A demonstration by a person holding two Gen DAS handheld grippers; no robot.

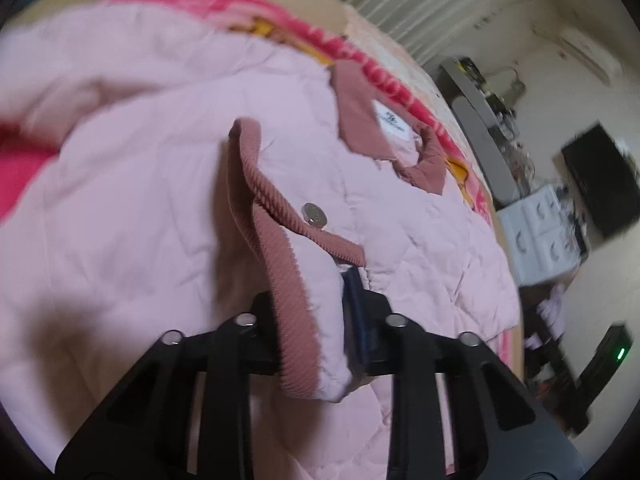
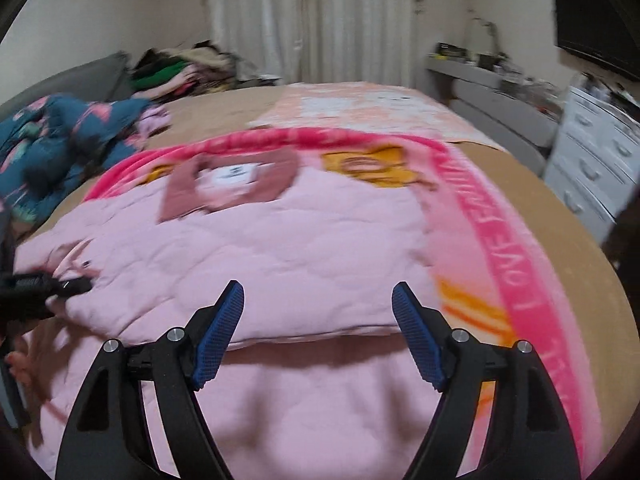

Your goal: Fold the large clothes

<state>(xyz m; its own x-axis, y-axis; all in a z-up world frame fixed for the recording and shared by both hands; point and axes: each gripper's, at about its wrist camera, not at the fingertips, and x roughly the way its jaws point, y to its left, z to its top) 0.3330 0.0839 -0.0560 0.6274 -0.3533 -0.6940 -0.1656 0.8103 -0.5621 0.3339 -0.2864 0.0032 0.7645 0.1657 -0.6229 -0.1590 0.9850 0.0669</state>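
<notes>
A pale pink quilted jacket (image 2: 280, 256) with a dusty-rose corduroy collar (image 2: 272, 184) lies spread on a pink blanket on the bed. In the left wrist view my left gripper (image 1: 320, 312) is shut on the jacket's sleeve cuff (image 1: 288, 280), which is trimmed in rose corduroy with a metal snap (image 1: 315, 214), and holds it over the jacket body (image 1: 140, 184). My right gripper (image 2: 318, 320) is open and empty, hovering above the jacket's lower half. The left gripper also shows at the left edge of the right wrist view (image 2: 60, 286).
A pink cartoon blanket (image 2: 500, 240) lies under the jacket on a tan bedsheet (image 2: 568, 264). A blue patterned garment (image 2: 60, 152) and a clothes pile (image 2: 180, 72) sit at the far left. A white drawer unit (image 2: 592, 160) and grey bench (image 2: 492, 104) stand right of the bed.
</notes>
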